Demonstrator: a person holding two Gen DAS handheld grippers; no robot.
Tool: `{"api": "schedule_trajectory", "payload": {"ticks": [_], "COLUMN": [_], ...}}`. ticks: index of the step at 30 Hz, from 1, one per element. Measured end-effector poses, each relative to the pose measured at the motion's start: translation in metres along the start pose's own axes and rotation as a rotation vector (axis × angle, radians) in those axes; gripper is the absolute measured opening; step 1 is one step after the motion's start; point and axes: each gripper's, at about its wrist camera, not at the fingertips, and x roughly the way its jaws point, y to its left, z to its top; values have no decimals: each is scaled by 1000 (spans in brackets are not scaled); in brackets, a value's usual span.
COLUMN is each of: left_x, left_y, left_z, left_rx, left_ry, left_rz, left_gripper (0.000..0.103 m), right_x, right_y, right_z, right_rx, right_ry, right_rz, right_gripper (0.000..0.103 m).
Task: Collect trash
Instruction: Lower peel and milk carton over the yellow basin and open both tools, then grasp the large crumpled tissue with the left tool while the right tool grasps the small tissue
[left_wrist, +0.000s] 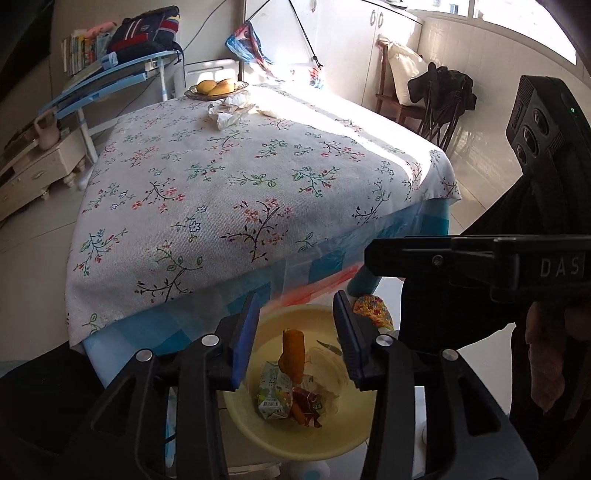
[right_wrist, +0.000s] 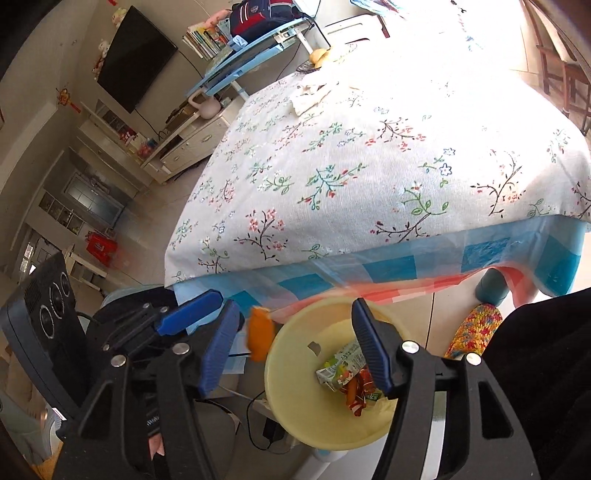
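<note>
Left gripper (left_wrist: 295, 343) is nearest the lens, fingers spread wide with nothing between them, hanging over the yellow bin (left_wrist: 236, 410) that sits on the floor just off the near edge of the table (left_wrist: 236, 177). An orange piece (left_wrist: 293, 352), carrot-like, is between the fingers in view but touches neither pad; it looks mid-drop or just landed upright on the pile, can't tell which. In the right wrist view the same orange piece (right_wrist: 260, 338) is blurred at the bin's left rim, so I'd judge it's falling. Bin already holds a green drink carton (left_wrist: 274, 397), a red wrapper (left_wrist: 308, 404) and something pale behind them. Right gripper (right_wrist: 295, 349) is also spread apart and empty, hovering over the bin (right_wrist: 291, 373) just right of the left one; the left tool's blue fingers show at its left. Step in hand, as I read it: release into the bin, basically done for this item. Remaining trash appears to be the crumpled white paper (left_wrist: 231, 109) at the far side of the table, just in front of the fruit plate (left_wrist: 216, 89); the fruit plate is not trash, leave it. Rest of the floral cloth shows no other trash. Next move calls for lifting clear of the bin rim and the hanging cloth edge, reaching far across the table, and closing on the paper without snagging the cloth or nudging the plate. Paper is light and crushable, so a full close should hold it.
</note>
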Motion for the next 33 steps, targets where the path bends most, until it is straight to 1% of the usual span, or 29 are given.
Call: {"api": "schedule_trajectory", "payload": {"ticks": [2, 6, 11, 19, 25, 28, 29, 33], "left_x": [-2, -5, -12, -18, -20, -20, -21, -26], "left_y": [-5, -9, -5, 3, 4, 7, 9, 18], "left_z": [-2, -4, -1, 0, 0, 1, 2, 10], "left_rx": [29, 50, 27, -6, -13, -25, -34, -78], "left_ry": [-13, -25, -72, -112, -120, -128, -129, -140], "left_rz": [7, 23, 47, 76, 82, 81, 79, 55], "left_gripper": [59, 65, 72, 73, 73, 74, 74, 75], "right_x": [-3, -9, -13, -17, -18, -19, -20, -21], "right_y": [-2, -6, -4, 0, 3, 8, 9, 14], "right_z": [1, 3, 5, 5, 6, 10, 12, 24], "right_rx": [10, 23, 15, 0, -20, -44, -51, -84], "right_ry": [-24, -55, -75, -97, -113, -127, -133, -148], "right_rz": [-1, -4, -10, -24, -38, -45, -43, -43], "right_gripper": [63, 65, 67, 71, 71, 72, 74, 75]}}
